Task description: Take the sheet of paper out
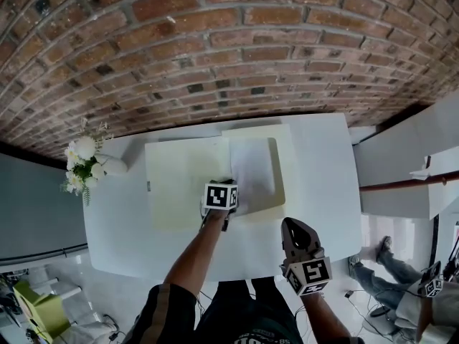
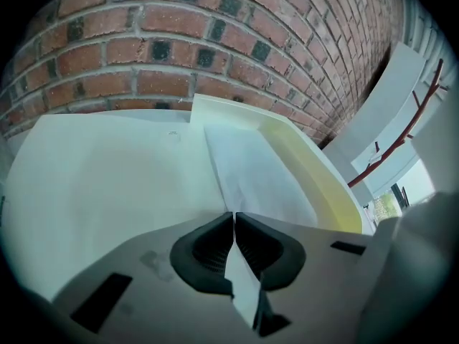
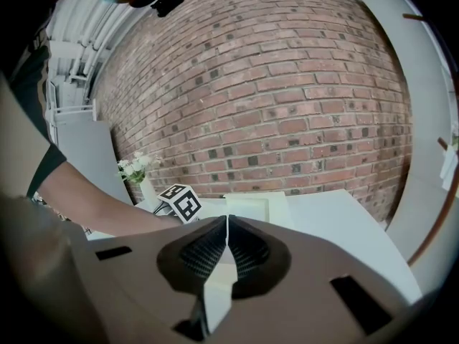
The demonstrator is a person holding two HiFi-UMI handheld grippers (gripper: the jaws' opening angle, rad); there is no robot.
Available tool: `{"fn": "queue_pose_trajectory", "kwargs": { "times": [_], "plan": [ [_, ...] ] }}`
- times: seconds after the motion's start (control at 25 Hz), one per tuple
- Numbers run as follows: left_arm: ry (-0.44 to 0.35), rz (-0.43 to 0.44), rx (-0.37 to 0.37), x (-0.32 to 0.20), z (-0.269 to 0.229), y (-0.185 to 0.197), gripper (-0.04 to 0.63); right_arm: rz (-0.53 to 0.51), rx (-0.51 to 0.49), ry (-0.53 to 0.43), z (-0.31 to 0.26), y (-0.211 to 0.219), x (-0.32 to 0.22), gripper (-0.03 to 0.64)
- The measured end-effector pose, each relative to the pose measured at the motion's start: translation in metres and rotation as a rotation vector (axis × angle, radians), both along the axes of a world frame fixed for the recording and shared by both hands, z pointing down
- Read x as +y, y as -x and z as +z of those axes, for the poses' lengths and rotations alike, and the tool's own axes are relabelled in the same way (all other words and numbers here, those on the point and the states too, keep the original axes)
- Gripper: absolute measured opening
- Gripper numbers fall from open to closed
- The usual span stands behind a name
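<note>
A pale yellow folder lies open on the white table (image 1: 324,192), its flat flap (image 1: 183,181) at the left and its shallow tray half (image 1: 285,165) at the right. A white sheet of paper (image 1: 252,167) rests in the tray half. My left gripper (image 1: 228,186) is at the sheet's near left corner, and in the left gripper view the jaws (image 2: 233,217) are shut on that corner of the sheet (image 2: 258,178). My right gripper (image 1: 289,225) hovers over the table's near edge, right of the folder, shut with nothing held (image 3: 227,221).
A vase of white flowers (image 1: 84,165) stands at the table's left end. A brick wall (image 1: 229,49) runs behind the table. White shelving (image 1: 409,163) stands to the right, and a person's legs (image 1: 387,264) show on the floor there.
</note>
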State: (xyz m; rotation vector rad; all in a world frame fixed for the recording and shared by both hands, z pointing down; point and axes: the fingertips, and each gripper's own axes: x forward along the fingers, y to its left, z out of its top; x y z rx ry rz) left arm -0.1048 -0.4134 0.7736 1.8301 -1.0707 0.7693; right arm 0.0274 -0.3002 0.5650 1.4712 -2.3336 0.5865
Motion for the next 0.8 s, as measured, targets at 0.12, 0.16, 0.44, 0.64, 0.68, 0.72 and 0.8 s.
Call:
{"fn": "queue_pose_trajectory", "kwargs": {
  "times": [0.12,0.16,0.44,0.64,0.68,0.72,0.8],
  "plan": [
    [-0.005,-0.022,0.028,0.000,0.000,0.002,0.012,-0.005,-0.001,0.007,0.001,0.002,0.003,0.071],
    [-0.004,-0.034,0.046,0.000,0.000,0.003,0.011,-0.006,-0.004,0.010,0.002,0.003,0.005,0.071],
    [-0.023,-0.074,0.093,-0.001,-0.007,0.005,0.009,-0.012,-0.010,0.021,0.005,0.007,0.011,0.071],
    [-0.042,-0.094,0.120,-0.002,-0.015,0.008,0.009,-0.018,-0.010,0.015,0.004,0.007,0.010,0.069],
    [-0.047,-0.098,0.126,-0.001,-0.016,0.009,0.009,-0.020,-0.011,0.014,0.004,0.008,0.010,0.071],
    [-0.051,-0.102,0.130,-0.001,-0.018,0.010,0.009,-0.022,-0.011,0.014,0.003,0.008,0.010,0.071],
    [-0.057,-0.108,0.134,0.000,-0.021,0.014,0.009,-0.028,-0.013,0.012,0.002,0.011,0.010,0.071]
  ]
}}
